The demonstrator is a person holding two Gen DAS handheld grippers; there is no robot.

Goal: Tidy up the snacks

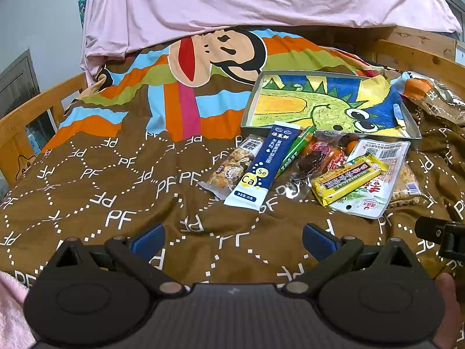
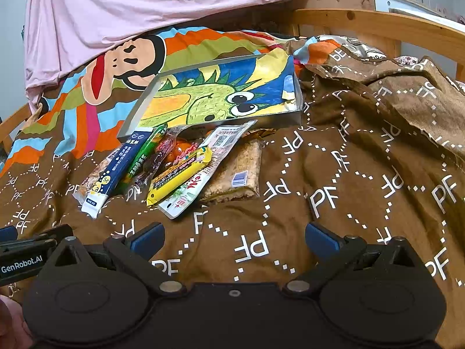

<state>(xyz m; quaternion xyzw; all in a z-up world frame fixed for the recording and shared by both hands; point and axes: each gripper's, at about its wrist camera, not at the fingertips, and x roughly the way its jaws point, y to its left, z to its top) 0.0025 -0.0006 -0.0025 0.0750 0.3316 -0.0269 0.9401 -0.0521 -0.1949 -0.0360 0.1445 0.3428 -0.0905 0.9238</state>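
Both tools hang low over the bed, close to the person. The left gripper (image 1: 232, 240), black with blue-padded fingers, has its jaws spread wide and holds nothing; the right gripper (image 2: 234, 240), its twin, is just as wide apart and just as empty. Under them is only the rumpled brown quilt printed with white PF letters (image 2: 363, 174).

A little farther off lies the heap of snacks, overlapping one another. From the left: a clear-wrapped nut-and-grain bar (image 1: 232, 170), a long navy and white powder sachet (image 1: 261, 168) lying partly over it, a slim green stick pack (image 1: 293, 152), a crinkly clear bag of dark and orange sweets (image 1: 315, 160), a yellow wrapped bar (image 1: 347, 179) resting on a flat white pouch with red lettering (image 1: 375, 180), and at the far right a pale puffed-grain slab in clear film (image 2: 238, 171).

Beyond the heap sits the shallow grey tin tray with a green dragon drawing inside (image 2: 129, 122), seemingly empty, its near wall touching the packets.

The trouble I'd expect is in the stacking: pinching the yellow bar may drag the slippery pouch along, or a finger could snag the quilt's folds instead. The soft bedding gives underneath, so the flat sachets will be hard to get under, and a shove could tip the tray.
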